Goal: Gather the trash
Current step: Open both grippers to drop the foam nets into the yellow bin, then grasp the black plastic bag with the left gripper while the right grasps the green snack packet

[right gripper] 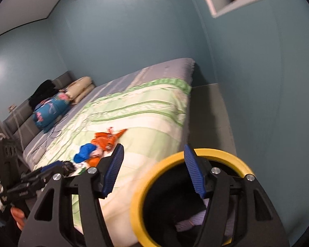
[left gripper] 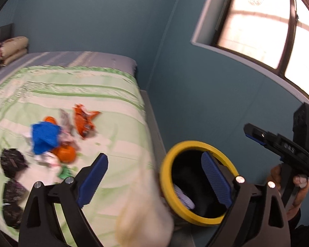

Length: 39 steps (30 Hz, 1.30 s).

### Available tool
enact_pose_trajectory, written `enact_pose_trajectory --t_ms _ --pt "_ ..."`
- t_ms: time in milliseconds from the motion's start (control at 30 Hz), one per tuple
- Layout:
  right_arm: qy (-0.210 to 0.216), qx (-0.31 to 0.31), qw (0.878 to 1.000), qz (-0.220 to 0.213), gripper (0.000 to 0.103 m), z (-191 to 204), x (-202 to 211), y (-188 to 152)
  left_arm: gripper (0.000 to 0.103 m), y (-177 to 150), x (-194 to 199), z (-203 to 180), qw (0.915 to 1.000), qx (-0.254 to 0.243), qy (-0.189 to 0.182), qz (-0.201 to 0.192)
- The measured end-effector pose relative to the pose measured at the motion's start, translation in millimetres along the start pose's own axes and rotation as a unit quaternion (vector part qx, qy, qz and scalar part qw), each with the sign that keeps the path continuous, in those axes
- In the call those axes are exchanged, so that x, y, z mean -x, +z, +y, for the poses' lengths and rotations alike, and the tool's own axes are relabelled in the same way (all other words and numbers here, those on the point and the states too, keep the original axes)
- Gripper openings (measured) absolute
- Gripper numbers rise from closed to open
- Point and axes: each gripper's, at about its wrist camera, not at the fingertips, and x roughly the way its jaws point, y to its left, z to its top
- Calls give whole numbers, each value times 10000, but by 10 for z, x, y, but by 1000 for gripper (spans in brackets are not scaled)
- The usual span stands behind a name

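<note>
A heap of trash lies on the green-striped bedspread (left gripper: 105, 103): an orange wrapper (left gripper: 83, 121), a blue bag (left gripper: 44, 136), an orange round piece (left gripper: 67, 153), a small green scrap (left gripper: 64, 171) and dark crumpled wrappers (left gripper: 11, 162). The heap also shows in the right wrist view, with the orange wrapper (right gripper: 107, 139) and blue bag (right gripper: 83, 152). A yellow-rimmed bin (left gripper: 198, 144) with a black liner stands beside the bed, also in the right wrist view (right gripper: 152, 175). My left gripper (left gripper: 154, 179) is open and empty near the bed edge. My right gripper (right gripper: 154, 168) is open and empty over the bin rim.
Folded pillows (right gripper: 80, 89) and a blue floral bundle (right gripper: 49, 111) lie at the headboard. Teal walls close in behind the bed, with a window (left gripper: 263, 24) at upper right. A grey bed frame ledge (right gripper: 208, 113) runs between mattress and wall.
</note>
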Motion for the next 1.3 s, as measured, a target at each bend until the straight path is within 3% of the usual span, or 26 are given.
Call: enact_pose_trajectory --t_ms 267,567,933,1300 --pt "514 512 9972 184 62 590 -291 29 95 91 465 556 9958 291 773 -406" --pt "957 1023 9888 522 63 1201 -638 -122 95 -13 795 1190 9856 709 1436 -535" --pt "1333 1629 9720 1049 63 1798 -1128 -541 95 -343 837 1791 9755 1102 1873 -347" --pt "1289 1957 9601 1525 63 2075 -1572 -916 95 -676 700 2247 9668 1398 2139 21"
